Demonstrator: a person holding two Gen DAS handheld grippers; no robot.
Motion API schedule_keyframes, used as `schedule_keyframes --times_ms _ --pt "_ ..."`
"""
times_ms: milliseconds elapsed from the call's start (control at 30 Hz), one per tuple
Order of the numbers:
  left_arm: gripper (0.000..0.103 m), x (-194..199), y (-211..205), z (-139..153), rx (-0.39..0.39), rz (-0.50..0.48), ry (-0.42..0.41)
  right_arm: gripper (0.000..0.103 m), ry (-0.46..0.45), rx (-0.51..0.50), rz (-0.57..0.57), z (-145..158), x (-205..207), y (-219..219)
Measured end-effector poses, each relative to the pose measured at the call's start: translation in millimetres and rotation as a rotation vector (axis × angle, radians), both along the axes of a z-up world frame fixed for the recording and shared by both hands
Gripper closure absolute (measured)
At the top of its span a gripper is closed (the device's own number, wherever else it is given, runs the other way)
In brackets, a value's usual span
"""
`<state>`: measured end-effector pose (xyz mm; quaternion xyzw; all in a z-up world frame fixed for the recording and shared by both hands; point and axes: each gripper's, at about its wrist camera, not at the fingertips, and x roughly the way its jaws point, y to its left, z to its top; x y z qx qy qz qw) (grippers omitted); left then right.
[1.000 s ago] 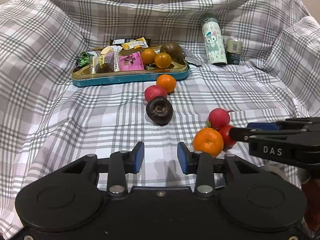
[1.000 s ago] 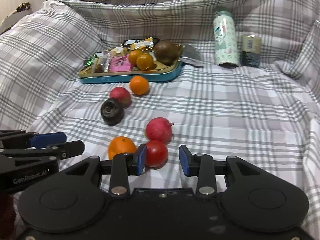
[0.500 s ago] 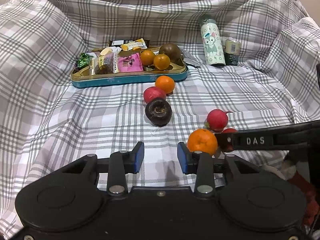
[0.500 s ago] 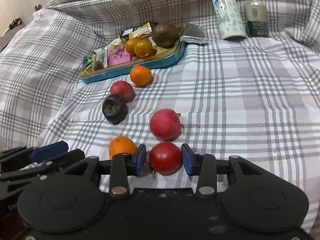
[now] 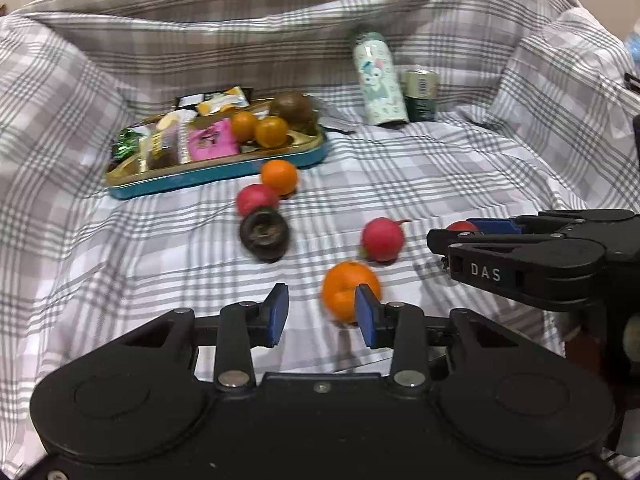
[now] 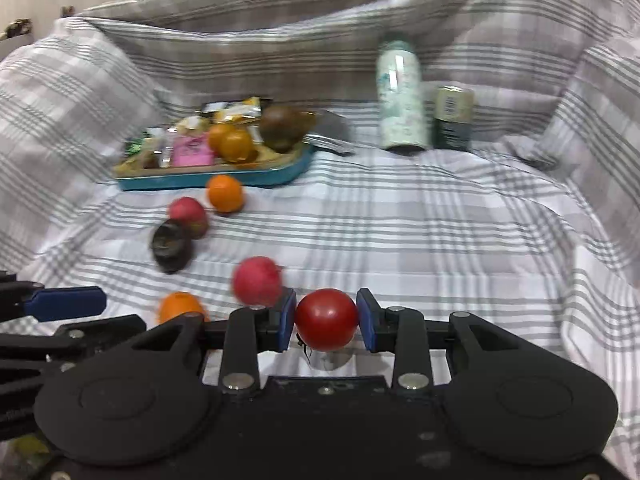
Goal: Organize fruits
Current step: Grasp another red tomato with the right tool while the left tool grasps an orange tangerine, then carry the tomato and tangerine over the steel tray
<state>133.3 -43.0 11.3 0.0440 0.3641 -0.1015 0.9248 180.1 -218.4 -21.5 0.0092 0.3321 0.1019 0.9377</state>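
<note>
I am gripping the round red tomato (image 6: 326, 319) in the right gripper (image 6: 326, 318), jaws closing on both sides, just above the checked bedsheet (image 6: 440, 232); the left gripper (image 5: 321, 309) is hanging open beside 1 orange tangerine (image 5: 346, 286); next I am judging a carry to the teal metal tray (image 6: 256, 176).

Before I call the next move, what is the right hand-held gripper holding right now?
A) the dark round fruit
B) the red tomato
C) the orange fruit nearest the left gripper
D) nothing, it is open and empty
B: in the right wrist view the right hand-held gripper has its blue pads pressed on both sides of the red tomato.
</note>
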Motion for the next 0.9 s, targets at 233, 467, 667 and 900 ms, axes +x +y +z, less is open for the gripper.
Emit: schedule_keyframes --times_ms 233,467,667,900 --pt "0.056 13 -15 -11 0.017 -0.007 0.023 0.068 0.044 0.013 -0.042 -5 6 -15" --pt "0.05 20 -19 -19 -0.001 -0.006 0.038 0.067 0.083 -0.002 -0.05 -11 10 -13" --pt "0.05 23 -26 -24 0.003 -0.027 0.044 0.067 0.096 -0.013 -0.043 -13 9 -12" --pt "0.05 27 -28 -29 0.002 -0.023 0.04 0.066 0.122 0.005 -0.039 -13 8 -16"
